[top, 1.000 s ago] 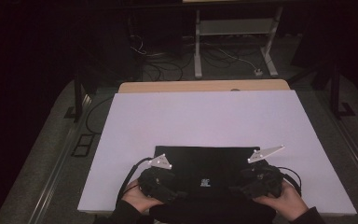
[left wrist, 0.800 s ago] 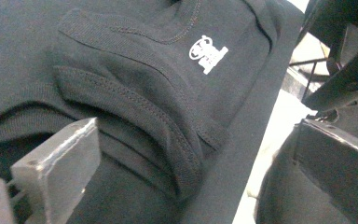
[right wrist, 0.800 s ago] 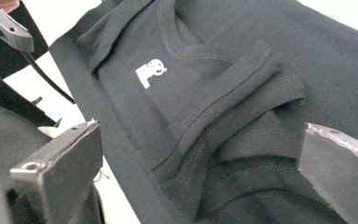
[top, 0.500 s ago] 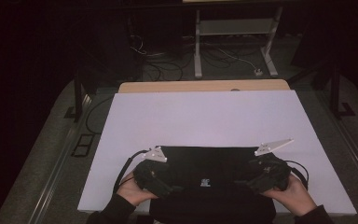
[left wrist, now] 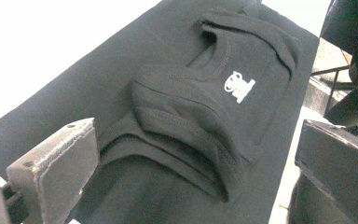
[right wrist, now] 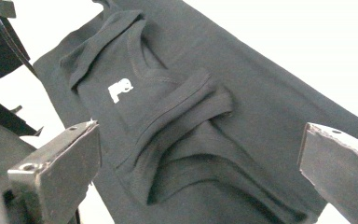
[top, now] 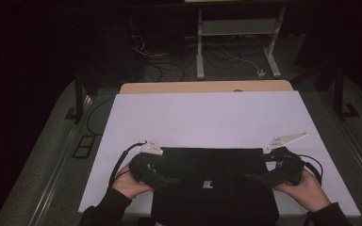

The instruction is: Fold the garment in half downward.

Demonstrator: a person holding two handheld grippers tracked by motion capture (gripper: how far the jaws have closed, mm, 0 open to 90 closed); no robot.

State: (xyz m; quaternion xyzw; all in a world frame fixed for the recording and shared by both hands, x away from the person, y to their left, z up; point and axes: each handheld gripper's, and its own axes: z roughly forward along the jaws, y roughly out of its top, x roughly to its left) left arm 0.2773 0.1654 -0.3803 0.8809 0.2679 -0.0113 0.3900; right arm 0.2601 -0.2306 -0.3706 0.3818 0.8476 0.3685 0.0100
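From the high view we see a black garment, folded, lying on the near part of the white table top, its near edge reaching the table's front rim. Our left gripper sits at the garment's left side and our right gripper at its right side, each held in a hand coming in from below. The jaws of both have just been opening, and no cloth is pinched in them.

In the left gripper view our jaws stand wide apart above the garment, with nothing between the pads. A small white logo shows on the cloth, beside a stitched, folded hem.

In the right gripper view the jaws are likewise spread wide over the garment, clear of the fabric. The white logo lies near the ribbed, layered edges.
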